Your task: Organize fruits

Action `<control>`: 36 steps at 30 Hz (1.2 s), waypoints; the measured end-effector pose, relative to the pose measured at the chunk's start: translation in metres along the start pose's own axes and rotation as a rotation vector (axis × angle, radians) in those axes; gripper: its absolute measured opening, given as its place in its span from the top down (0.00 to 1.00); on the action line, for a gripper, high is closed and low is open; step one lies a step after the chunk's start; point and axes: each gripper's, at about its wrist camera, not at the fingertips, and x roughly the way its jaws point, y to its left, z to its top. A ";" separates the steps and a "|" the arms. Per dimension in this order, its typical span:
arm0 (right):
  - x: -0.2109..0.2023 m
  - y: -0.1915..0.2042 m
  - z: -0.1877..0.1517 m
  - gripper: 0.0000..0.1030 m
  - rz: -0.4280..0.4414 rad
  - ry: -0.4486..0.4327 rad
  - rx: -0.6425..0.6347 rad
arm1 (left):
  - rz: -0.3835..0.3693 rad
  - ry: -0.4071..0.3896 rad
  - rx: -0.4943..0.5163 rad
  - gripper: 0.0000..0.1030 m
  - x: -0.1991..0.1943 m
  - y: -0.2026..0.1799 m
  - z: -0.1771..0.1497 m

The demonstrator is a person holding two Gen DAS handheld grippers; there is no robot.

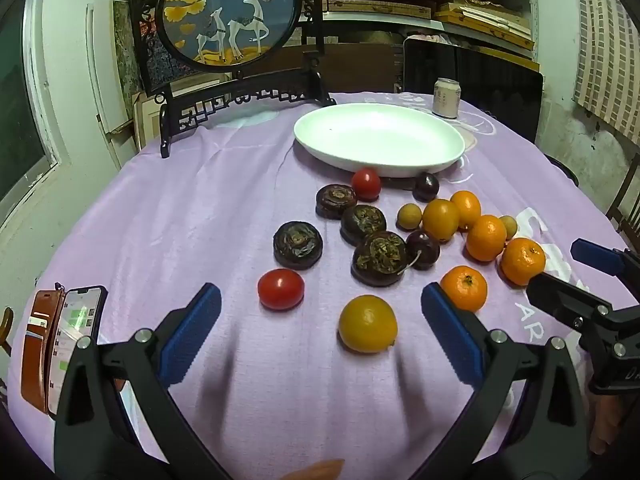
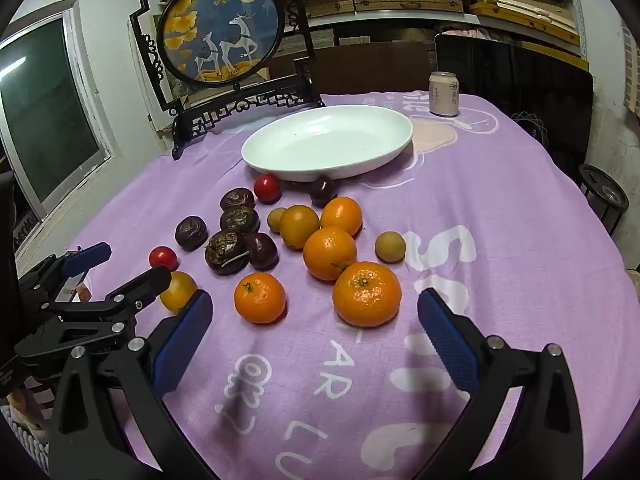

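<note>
Loose fruit lies on the purple cloth before an empty white oval plate (image 1: 380, 140) (image 2: 328, 142). In the left wrist view my left gripper (image 1: 320, 304) stands open, low over the cloth. A yellow-orange fruit (image 1: 368, 323) sits just ahead, between its blue pads, untouched. A red tomato (image 1: 281, 289) lies to its left, dark wrinkled fruits (image 1: 298, 245) beyond. In the right wrist view my right gripper (image 2: 314, 312) is open too, with two mandarins (image 2: 367, 294) (image 2: 260, 297) just ahead of its fingertips. Each gripper shows at the edge of the other's view.
A drink can (image 1: 447, 98) (image 2: 443, 93) stands behind the plate. A round deer picture in a black stand (image 1: 228, 12) occupies the back left. A phone in an orange case (image 1: 60, 344) lies at the table's left edge. A dark screen (image 2: 516, 80) stands at the back right.
</note>
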 end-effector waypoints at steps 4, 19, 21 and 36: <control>-0.001 0.000 0.000 0.01 0.003 -0.005 0.002 | 0.002 -0.005 0.011 0.02 -0.001 -0.001 0.000; -0.003 0.000 0.001 0.01 0.005 -0.012 0.002 | -0.054 0.041 0.007 0.02 0.004 -0.001 0.002; -0.003 0.000 0.001 0.01 0.006 -0.012 0.002 | -0.061 0.048 0.009 0.02 0.004 -0.001 0.003; -0.002 0.000 0.000 0.01 0.007 -0.015 0.003 | -0.072 0.077 -0.020 0.02 0.009 -0.001 -0.004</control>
